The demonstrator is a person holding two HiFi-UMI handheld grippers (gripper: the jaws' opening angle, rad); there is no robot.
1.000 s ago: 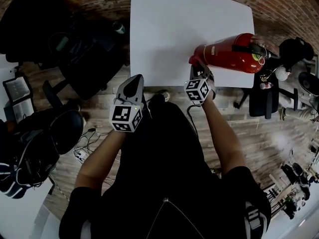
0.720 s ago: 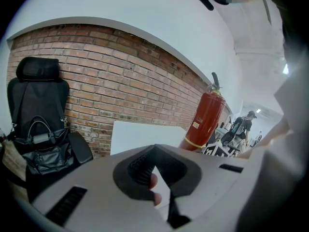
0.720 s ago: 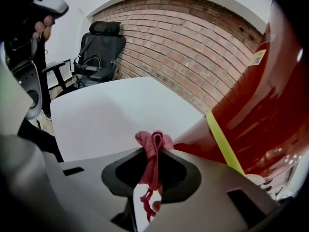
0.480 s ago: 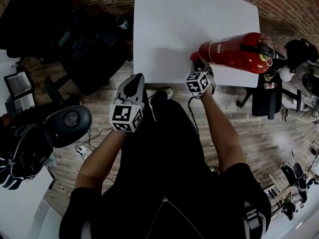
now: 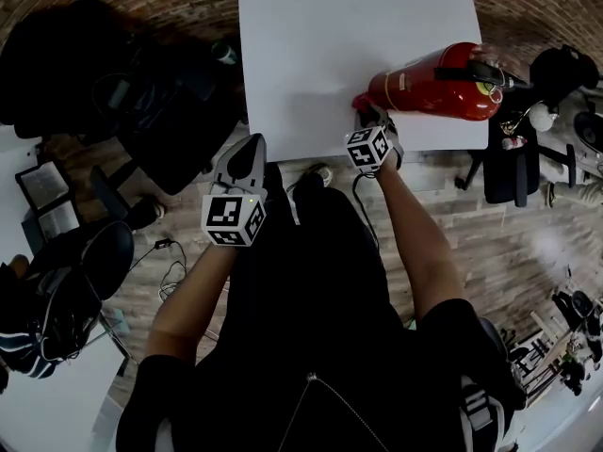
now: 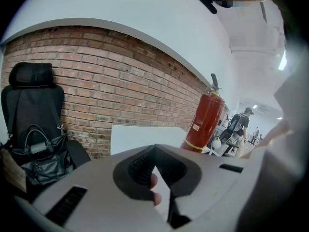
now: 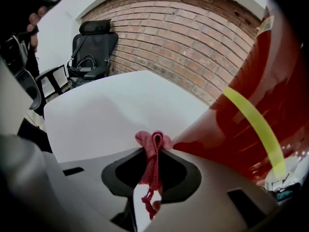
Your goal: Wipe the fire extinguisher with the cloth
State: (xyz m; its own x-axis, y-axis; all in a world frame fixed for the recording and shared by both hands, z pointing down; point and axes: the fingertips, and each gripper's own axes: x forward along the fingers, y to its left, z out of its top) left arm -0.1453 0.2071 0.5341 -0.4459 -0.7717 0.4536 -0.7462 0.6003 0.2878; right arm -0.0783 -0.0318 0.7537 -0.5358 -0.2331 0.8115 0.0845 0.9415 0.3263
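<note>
Now right gripper (image 7: pixel 153 151) clamped on red cloth (image 7: pixel 151 164), cloth touching base of fire extinguisher (image 5: pixel 435 83) standing on white table (image 5: pixel 320 55). Left gripper (image 6: pixel 155 150) jaws together, empty, beside table edge.

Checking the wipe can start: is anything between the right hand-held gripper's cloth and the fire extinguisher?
Nothing visible does: the pink-red cloth pinched in the right hand-held gripper lies right beside the red metal fire extinguisher.
</note>
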